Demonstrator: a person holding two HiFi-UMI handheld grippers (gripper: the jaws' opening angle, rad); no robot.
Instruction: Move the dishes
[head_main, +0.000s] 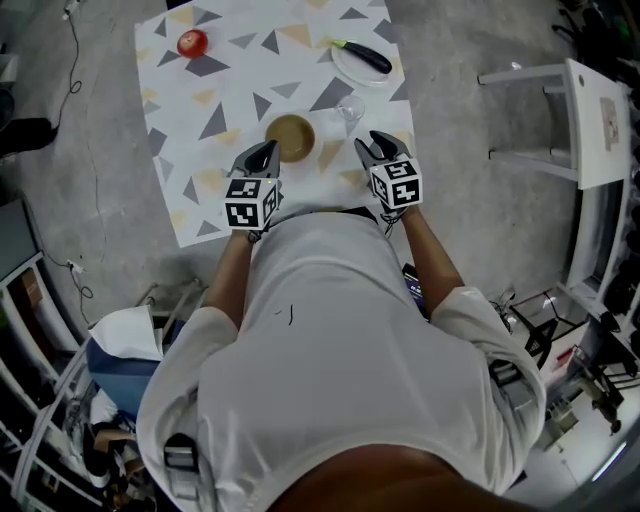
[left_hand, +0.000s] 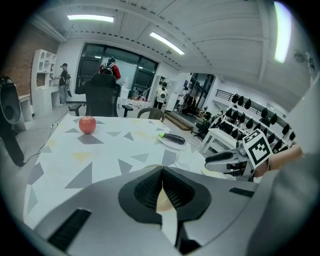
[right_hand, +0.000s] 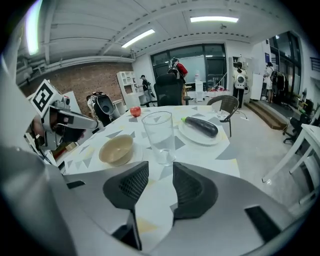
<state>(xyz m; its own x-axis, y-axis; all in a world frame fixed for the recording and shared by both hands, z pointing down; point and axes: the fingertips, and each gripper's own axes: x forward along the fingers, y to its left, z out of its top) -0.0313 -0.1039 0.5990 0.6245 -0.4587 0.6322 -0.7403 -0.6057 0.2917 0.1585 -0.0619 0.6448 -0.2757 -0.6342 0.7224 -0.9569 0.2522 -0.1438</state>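
Observation:
A tan bowl (head_main: 290, 136) (right_hand: 116, 149) sits near the front edge of the patterned table (head_main: 230, 110). A clear glass (head_main: 350, 110) (right_hand: 159, 137) stands to its right. Farther back right, a white plate (head_main: 352, 66) (right_hand: 196, 135) carries a dark eggplant (head_main: 366, 56) (right_hand: 201, 125). My left gripper (head_main: 266, 152) (left_hand: 162, 186) is shut with nothing in it, just left of the bowl. My right gripper (head_main: 380, 146) (right_hand: 155, 186) is open, a little short of the glass and not touching it.
A red apple (head_main: 192, 43) (left_hand: 87, 124) lies at the table's far left corner. A white chair (head_main: 570, 120) stands to the right of the table. Shelves and clutter lie to my lower left and right. People stand far off in the room.

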